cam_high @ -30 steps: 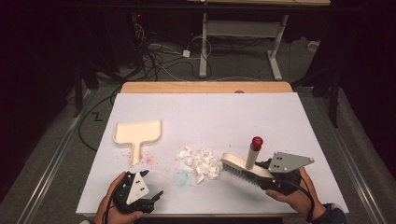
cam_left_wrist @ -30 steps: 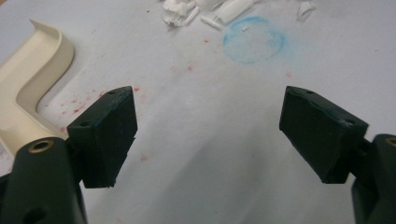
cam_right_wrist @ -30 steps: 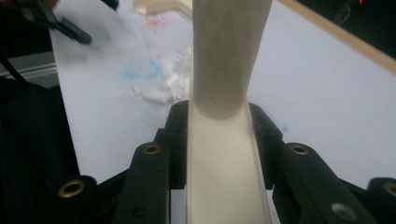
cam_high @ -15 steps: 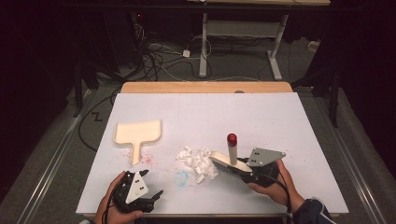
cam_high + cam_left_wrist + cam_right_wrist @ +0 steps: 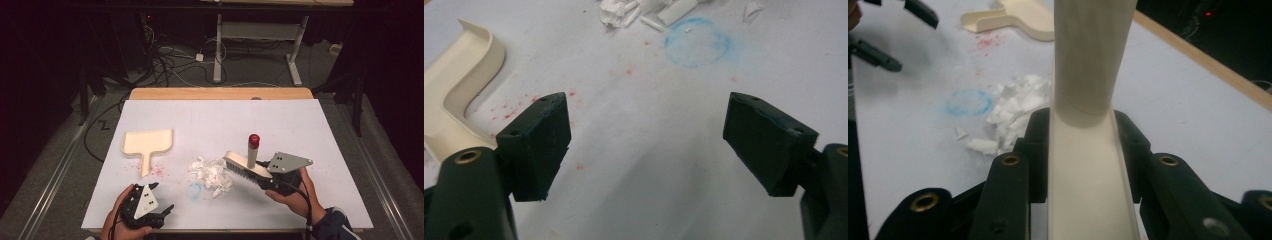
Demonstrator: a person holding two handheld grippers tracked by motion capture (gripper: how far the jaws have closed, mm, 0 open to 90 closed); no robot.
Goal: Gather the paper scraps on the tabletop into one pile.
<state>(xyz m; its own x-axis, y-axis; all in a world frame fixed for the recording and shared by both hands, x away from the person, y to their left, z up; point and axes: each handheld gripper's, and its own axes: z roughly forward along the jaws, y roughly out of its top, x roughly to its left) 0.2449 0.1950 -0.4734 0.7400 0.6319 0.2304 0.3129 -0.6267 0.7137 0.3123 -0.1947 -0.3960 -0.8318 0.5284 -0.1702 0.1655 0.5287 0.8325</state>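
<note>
Near edge of the white table [image 5: 310,125]: left gripper [image 5: 159,204] sits low in the person's left hand [image 5: 120,220], jaws spread wide with nothing between them (left gripper view shows bare stained tabletop in the gap). Right gripper [image 5: 267,176], in the right hand [image 5: 295,192], is clamped on the cream handle of a hand brush [image 5: 245,167]; in the right gripper view the handle runs straight up between the closed jaws. Brush's long axis runs from the gripper toward the table's middle-left, head end pointing at the scrap pile, dark bristles down and touching or just above the surface, cannot tell which. A cream post with a red tip [image 5: 254,140] rises upright from the brush back.

Just left of the brush head: pile of white paper scraps [image 5: 212,172], loosely heaped, a few strays at its near edge. A faint blue ring stain [image 5: 194,190] lies beside the pile on the near-left side, between pile and left gripper.

Farther left and back: cream dustpan [image 5: 147,142], flat on the table, pan end away from the person, handle pointing toward the near edge, well apart from the pile. Red specks [image 5: 157,170] scattered around its handle.

Far edge: bare wooden strip [image 5: 220,93] of tabletop beyond the white cover. Beyond that, dark floor with tangled cables [image 5: 170,60] and a metal table frame [image 5: 260,35].
</note>
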